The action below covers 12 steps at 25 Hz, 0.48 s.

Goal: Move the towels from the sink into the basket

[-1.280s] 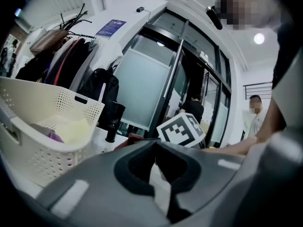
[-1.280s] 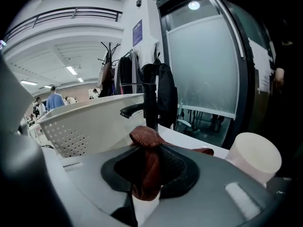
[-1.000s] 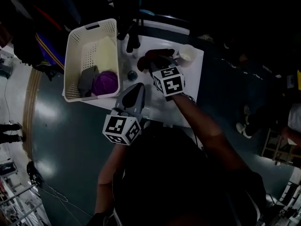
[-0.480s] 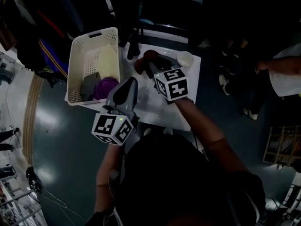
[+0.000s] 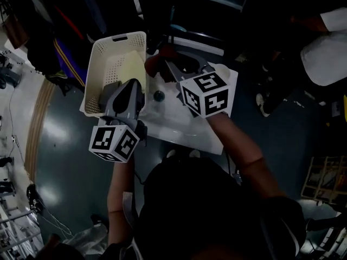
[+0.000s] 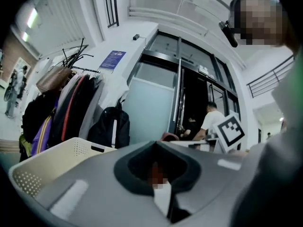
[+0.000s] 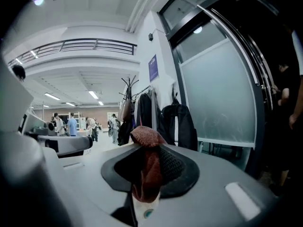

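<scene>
Two smooth grey jaws of the right gripper (image 7: 147,174) are pressed together on a rust-red towel (image 7: 147,138). The cloth is pinched in the dark, rounded recess where the jaws meet. A crumpled knob of it bulges above the jaw line, and a narrow fold runs down through the seam. Its surface is nubbly and looped like terry or a coarse knit, and a darker, mesh-like patch shows on its right side. In the head view the right gripper (image 5: 172,68) holds the towel (image 5: 153,64) in the air over the far end of the white sink (image 5: 179,126), just beside the basket's rim. There the towel reads as a soft, dark red lump. A dark round drain (image 5: 158,95) sits in the glossy sink bottom below it. The left gripper (image 6: 156,174) has its jaws closed on each other, and I can make out no cloth between them. From above, the left gripper (image 5: 132,84) points at the near right corner of the basket (image 5: 111,64). The basket is a cream, rectangular plastic tub with perforated walls and a handle slot in its far rim. It stands to the left of the sink, touching or nearly touching it.
</scene>
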Available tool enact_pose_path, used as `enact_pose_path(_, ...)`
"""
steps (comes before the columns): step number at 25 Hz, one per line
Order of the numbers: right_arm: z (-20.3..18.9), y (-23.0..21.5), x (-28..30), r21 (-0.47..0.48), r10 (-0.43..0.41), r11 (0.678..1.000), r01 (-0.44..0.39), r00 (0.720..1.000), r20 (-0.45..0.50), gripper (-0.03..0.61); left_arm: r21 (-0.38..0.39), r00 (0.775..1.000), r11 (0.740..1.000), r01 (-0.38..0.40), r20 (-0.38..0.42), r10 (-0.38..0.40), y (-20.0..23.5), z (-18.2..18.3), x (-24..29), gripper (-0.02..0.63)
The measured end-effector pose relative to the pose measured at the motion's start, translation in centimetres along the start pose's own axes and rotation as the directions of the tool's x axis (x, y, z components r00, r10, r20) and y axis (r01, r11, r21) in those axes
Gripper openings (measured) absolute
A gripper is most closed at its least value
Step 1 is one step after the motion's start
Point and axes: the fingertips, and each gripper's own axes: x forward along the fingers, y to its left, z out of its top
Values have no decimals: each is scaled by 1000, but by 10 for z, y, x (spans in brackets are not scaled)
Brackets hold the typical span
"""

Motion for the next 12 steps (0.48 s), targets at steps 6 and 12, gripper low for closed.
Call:
enact_pose_path(6, 44, 40, 13, -52, 128, 991, -124, 988, 82, 83, 31, 996, 996, -81, 29, 81, 31, 22, -18, 9)
enact_pose_path(12, 71, 81, 33, -66, 236, 971, -229, 961, 141, 84, 34, 988, 988, -152, 42, 150, 60, 32, -42, 9)
